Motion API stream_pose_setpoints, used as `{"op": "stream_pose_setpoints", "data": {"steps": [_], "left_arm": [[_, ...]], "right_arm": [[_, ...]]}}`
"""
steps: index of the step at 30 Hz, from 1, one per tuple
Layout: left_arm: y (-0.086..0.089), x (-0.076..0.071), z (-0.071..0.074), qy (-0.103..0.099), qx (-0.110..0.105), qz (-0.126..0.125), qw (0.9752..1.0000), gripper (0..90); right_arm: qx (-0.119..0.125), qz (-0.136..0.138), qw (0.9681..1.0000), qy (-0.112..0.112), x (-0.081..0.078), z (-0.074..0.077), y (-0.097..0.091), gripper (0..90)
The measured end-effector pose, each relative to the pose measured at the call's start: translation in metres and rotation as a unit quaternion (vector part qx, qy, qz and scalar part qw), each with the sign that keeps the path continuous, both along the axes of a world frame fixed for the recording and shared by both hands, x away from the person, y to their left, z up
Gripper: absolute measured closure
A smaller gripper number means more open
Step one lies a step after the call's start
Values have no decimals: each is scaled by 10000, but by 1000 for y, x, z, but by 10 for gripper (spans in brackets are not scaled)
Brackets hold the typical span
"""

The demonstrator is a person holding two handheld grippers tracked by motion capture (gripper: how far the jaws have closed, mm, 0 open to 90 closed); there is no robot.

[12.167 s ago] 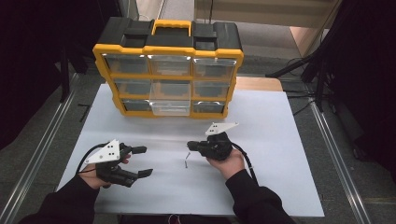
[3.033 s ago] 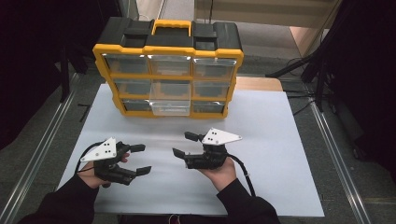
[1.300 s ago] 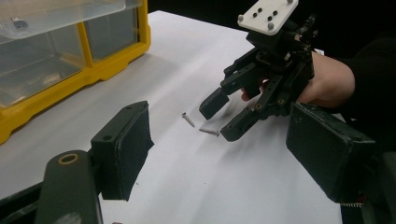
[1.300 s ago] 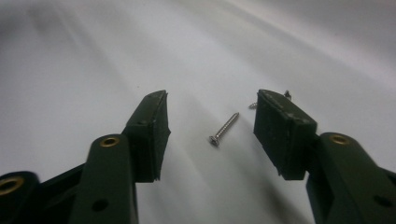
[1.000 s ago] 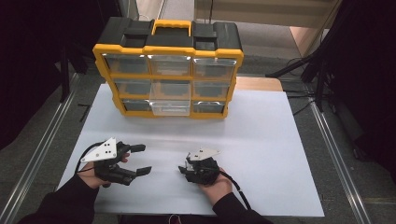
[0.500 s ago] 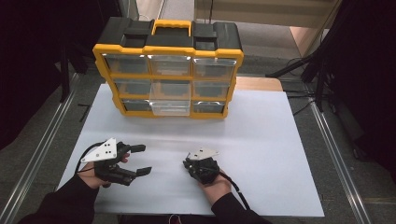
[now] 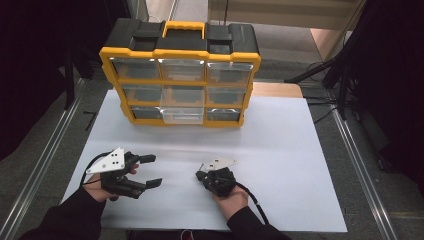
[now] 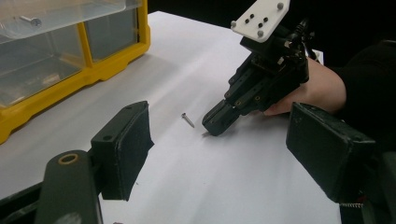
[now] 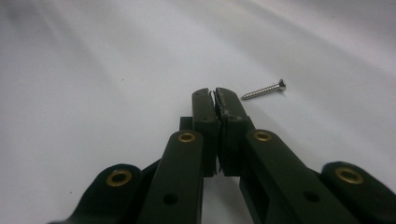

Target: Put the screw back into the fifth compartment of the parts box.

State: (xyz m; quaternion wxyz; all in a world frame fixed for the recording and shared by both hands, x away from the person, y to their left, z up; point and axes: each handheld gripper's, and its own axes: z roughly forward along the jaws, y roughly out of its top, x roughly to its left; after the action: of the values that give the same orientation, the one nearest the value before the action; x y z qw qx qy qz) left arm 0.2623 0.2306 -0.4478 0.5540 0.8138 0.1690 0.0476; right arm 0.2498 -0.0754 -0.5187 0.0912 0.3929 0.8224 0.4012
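The right gripper [image 9: 215,93] has its jaws pressed together with nothing between them; they have just been closing, and the screw [image 9: 264,90] lies outside them. The right gripper view shows this closest: the tips rest at the white sheet [image 9: 93,60], and the screw lies flat just beside the tips, off to their right and apart from them. The left gripper view shows the same pair from the side: the right gripper [image 8: 217,126] points down at the sheet with its tip touching or nearly touching it, and the screw [image 8: 188,120] lies just to the left of the tip. In the high view the right gripper [image 7: 201,175] sits near the middle of the sheet's near half, but the screw is too small there to make out. The left gripper [image 7: 151,171] is held at the left with its jaws wide apart and empty. The high view alone shows the whole yellow organizer [image 7: 180,52] at the far edge, one clear drawer [image 7: 182,114] pulled out.
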Motion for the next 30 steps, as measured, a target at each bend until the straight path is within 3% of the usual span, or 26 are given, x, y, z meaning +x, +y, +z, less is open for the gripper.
{"op": "stream_pose_setpoints", "data": {"steps": [5, 9, 16, 23, 30], "left_arm": [[0, 0, 0, -4, 38, 0, 10000, 218], [0, 0, 0, 12, 28, -18, 10000, 218], [0, 0, 0, 41, 24, -17, 10000, 218], [0, 1, -1, 51, 48, 16, 10000, 218], [0, 1, -1, 48, 27, 22, 10000, 218]], "right_arm": [[200, 36, 9998, -86, -1, 1, -4, 892], [502, -15, 9986, -167, -1, 3, -8, 893], [645, -15, 9973, -351, -2, 9, -12, 893], [956, -49, 9941, -519, -2, 21, -18, 893], [1115, -86, 9909, -745, -3, 32, -22, 893]]}}
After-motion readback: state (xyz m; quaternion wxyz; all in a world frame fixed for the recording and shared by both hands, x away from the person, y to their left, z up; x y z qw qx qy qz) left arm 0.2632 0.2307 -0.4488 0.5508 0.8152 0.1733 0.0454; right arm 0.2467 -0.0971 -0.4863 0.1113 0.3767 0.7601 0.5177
